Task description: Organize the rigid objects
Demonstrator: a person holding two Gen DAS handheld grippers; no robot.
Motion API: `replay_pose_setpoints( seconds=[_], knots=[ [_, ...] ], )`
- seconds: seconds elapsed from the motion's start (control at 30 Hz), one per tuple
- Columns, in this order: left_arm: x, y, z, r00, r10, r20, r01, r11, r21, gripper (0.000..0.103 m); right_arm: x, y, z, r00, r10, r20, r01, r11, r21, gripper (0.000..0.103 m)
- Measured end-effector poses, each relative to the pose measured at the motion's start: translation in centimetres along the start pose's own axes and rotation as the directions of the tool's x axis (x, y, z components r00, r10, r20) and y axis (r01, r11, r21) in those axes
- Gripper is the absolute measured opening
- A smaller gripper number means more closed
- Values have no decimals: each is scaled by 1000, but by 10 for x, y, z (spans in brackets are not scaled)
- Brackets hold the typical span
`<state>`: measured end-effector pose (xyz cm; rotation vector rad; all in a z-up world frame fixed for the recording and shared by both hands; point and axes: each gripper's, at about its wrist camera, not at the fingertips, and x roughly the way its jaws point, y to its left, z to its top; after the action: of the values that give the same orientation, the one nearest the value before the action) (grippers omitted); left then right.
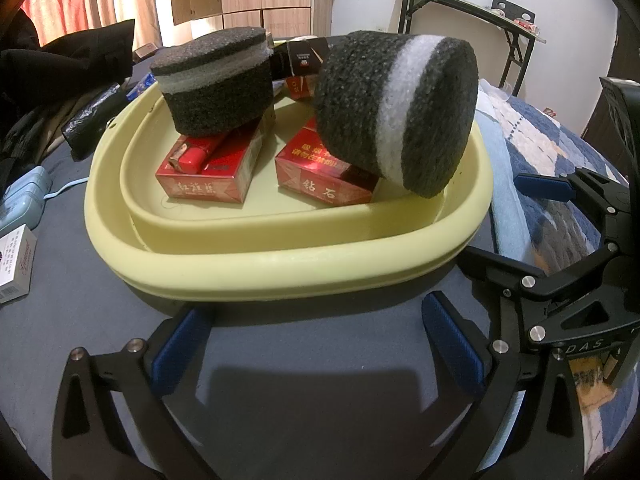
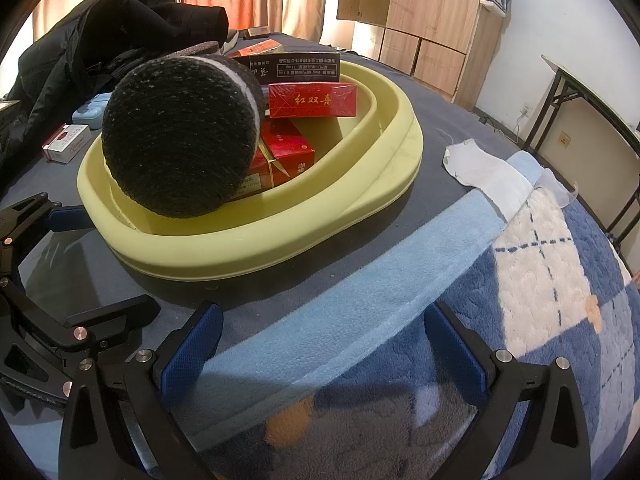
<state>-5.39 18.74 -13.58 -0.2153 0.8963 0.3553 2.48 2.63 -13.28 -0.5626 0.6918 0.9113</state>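
A pale yellow basin point(image 1: 280, 268) sits on the grey bed sheet and holds several red cigarette packs point(image 1: 208, 176) and a black pack point(image 1: 300, 58). Two dark foam cylinders with a white band rest on the packs: one upright point(image 1: 216, 84), one tilted on its side point(image 1: 396, 112). My left gripper point(image 1: 316, 344) is open and empty, just in front of the basin. The right wrist view shows the basin point(image 2: 280, 240), the tilted cylinder point(image 2: 180, 136) and a red pack point(image 2: 312, 100). My right gripper point(image 2: 324, 344) is open and empty above the blanket edge, with the basin ahead.
A white cigarette pack point(image 1: 14, 264) and a light blue case point(image 1: 24, 196) lie left of the basin. Black clothing point(image 2: 100, 40) is piled behind. A blue and white fleece blanket point(image 2: 540, 280) covers the right side, with a white cloth point(image 2: 484, 172). A folding table point(image 1: 472, 12) stands by the wall.
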Motion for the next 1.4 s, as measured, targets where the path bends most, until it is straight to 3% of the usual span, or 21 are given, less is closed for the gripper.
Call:
replay_pose_setpoints(
  seconds=[1.4],
  knots=[
    [-1, 0, 1, 1000, -1, -1, 1, 1000, 0, 103, 3, -3, 2, 1000, 0, -1, 0, 1000, -1, 103]
  ],
)
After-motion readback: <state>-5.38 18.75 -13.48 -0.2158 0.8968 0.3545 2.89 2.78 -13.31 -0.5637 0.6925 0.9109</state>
